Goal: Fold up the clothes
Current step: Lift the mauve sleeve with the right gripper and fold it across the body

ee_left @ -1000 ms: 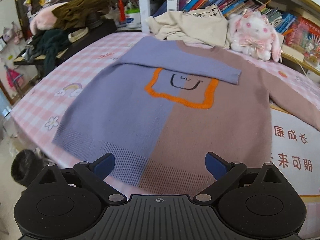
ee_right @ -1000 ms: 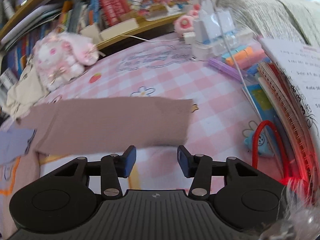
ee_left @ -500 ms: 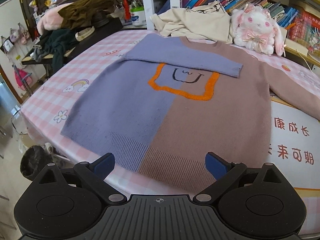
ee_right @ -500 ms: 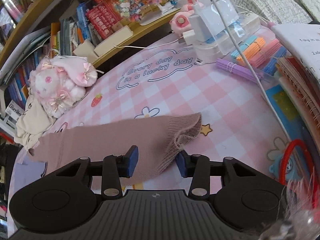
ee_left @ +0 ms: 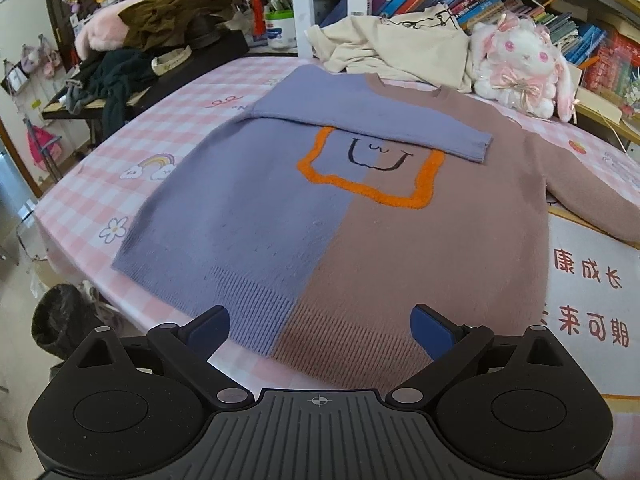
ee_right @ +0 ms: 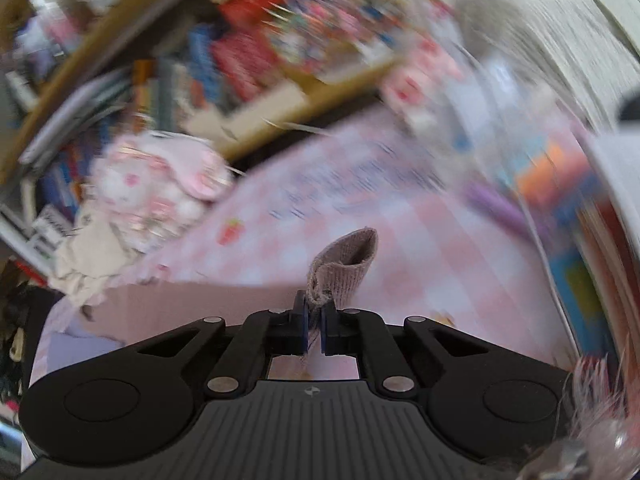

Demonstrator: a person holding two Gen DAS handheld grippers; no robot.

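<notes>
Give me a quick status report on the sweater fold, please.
Left tongs open, above sweater hem. Right tongs shut on brown sleeve cuff, view blurred. Purple sleeve folded across chest. Nothing in the way.

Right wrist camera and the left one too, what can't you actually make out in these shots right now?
- Right wrist view: motion blur smears the shelves and tablecloth; only the right gripper and pinched brown sleeve cuff are sharp.
- Left wrist view: the brown sleeve runs off the right edge.
- The purple sleeve covers the orange motif's top.
</notes>
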